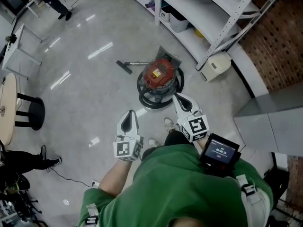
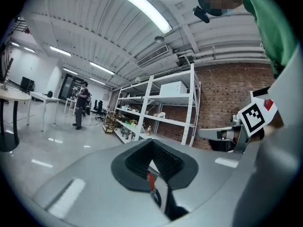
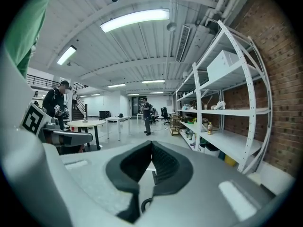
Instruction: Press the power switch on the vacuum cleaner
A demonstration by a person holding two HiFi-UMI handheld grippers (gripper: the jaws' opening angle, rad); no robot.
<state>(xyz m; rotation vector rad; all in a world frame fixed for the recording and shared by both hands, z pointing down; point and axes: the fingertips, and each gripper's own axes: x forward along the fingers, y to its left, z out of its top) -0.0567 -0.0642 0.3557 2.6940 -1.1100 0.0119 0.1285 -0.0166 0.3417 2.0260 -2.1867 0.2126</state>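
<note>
While the round red-topped canister vacuum cleaner [image 1: 158,74] sits on the grey floor [image 1: 94,84] beside white shelving [image 1: 199,13], the left gripper [image 1: 129,115] and right gripper [image 1: 179,97] (both empty) hover near it, jaws pressed together.

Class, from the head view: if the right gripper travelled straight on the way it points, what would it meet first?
Probably the red vacuum cleaner, just ahead of the right gripper; height is unclear, so it might pass above it.

White shelving [image 1: 199,11] along brick wall [image 1: 279,39], black stool [image 1: 32,113] beside round table [image 1: 6,109]
</note>
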